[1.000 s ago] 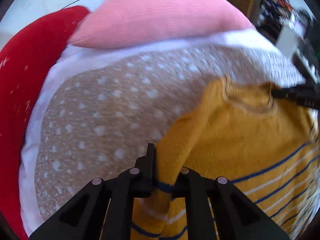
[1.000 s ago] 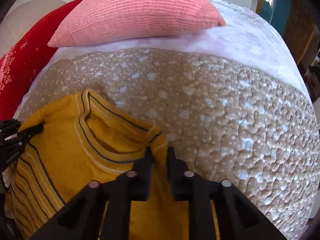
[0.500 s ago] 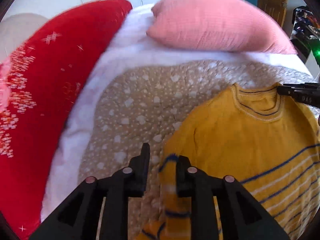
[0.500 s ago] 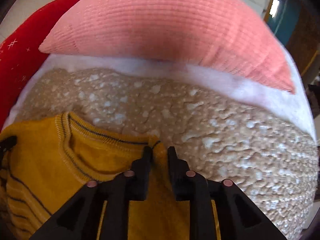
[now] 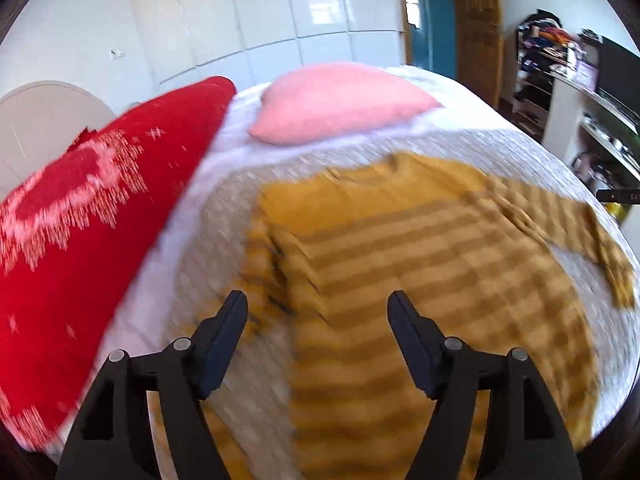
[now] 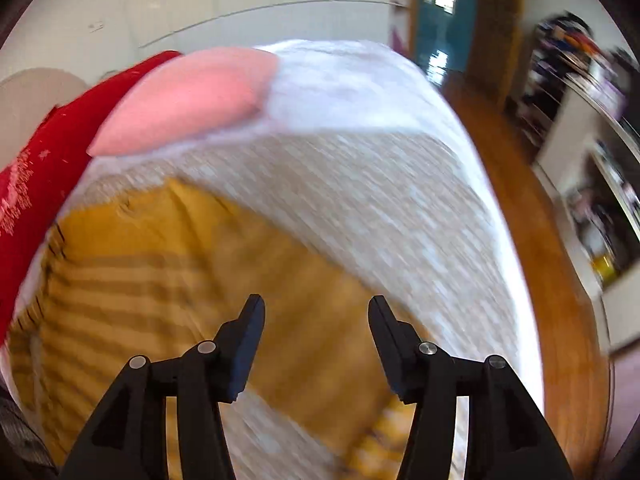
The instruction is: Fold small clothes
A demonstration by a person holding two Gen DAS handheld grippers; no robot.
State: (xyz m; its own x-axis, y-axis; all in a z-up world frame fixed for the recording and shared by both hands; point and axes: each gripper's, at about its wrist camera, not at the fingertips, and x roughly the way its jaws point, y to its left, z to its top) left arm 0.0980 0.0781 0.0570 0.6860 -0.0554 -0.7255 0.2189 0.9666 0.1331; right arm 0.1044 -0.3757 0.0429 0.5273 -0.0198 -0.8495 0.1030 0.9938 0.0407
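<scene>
Bright daylight — heavy motion blur

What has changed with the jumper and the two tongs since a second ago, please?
Both tongs let go: the left tongs released the sleeve, the right tongs the collar. Their jaws are opening with nothing between them, and both have pulled up and back. The yellow jumper now lies spread on the blanket. The pink pillow and red cushion stayed put.
</scene>
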